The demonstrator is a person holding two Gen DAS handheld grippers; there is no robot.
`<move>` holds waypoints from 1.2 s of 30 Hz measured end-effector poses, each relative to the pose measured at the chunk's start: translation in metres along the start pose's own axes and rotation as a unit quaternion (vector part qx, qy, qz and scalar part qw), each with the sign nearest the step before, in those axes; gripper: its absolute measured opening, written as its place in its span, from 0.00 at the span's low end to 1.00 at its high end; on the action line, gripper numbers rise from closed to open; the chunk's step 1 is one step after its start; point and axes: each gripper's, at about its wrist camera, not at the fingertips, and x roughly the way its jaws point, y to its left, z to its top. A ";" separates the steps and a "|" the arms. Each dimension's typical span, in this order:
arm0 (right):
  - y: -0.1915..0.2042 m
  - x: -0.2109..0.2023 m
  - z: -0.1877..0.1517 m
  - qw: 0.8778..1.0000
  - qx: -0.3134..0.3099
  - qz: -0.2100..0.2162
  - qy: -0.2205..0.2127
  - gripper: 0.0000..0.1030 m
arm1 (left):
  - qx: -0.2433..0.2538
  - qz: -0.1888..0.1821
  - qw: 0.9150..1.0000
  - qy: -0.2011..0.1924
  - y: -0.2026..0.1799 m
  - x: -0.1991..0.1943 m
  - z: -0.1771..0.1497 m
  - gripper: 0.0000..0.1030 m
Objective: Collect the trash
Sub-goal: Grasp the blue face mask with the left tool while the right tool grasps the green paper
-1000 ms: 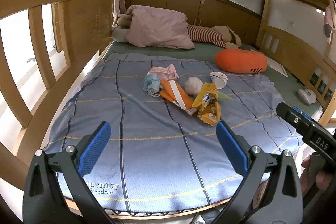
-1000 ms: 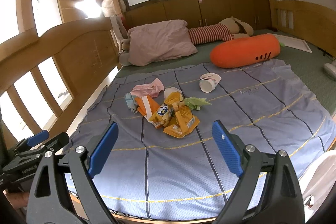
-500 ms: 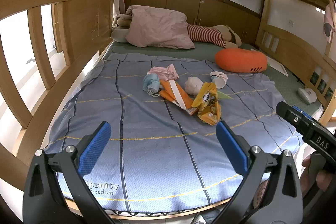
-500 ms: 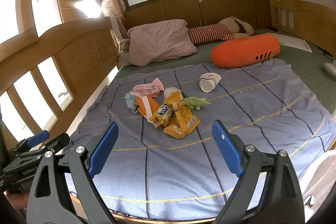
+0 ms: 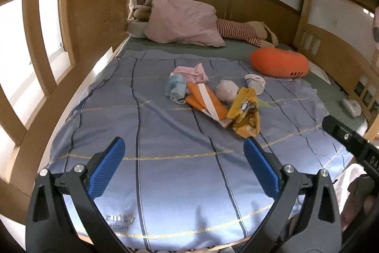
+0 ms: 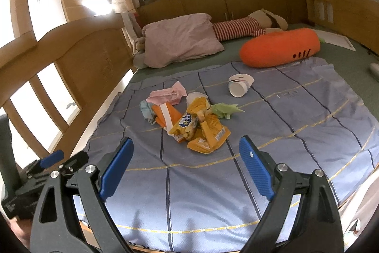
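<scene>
A heap of trash lies mid-bed on the blue sheet [image 5: 165,158]: a yellow snack bag [image 5: 245,113] [image 6: 201,127], an orange wrapper [image 5: 205,101] [image 6: 165,115], pink paper [image 5: 190,72] [image 6: 167,95], a light blue mask [image 5: 175,87], a white tissue ball [image 5: 227,90], green paper [image 6: 225,110] and a tipped paper cup [image 5: 255,83] [image 6: 239,85]. My left gripper [image 5: 183,166] hangs open over the near sheet, well short of the heap. My right gripper [image 6: 186,164] is open too, just short of the snack bag. Neither holds anything.
A pink pillow [image 5: 182,23], a striped plush toy [image 5: 239,31] and an orange carrot cushion [image 6: 279,48] lie at the bed's far end. Wooden rails [image 5: 35,23] bound the left side and a wooden panel [image 5: 331,39] the right. A white device [image 5: 351,107] rests by the right edge.
The left wrist view has shifted slightly closer to the bed, with the trash heap a bit nearer. The right view is unchanged. Both grippers stay open.
</scene>
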 end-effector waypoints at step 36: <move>-0.128 0.266 0.062 0.939 0.309 0.057 0.140 0.26 | 0.024 -0.023 0.997 0.071 0.014 0.272 0.107 0.13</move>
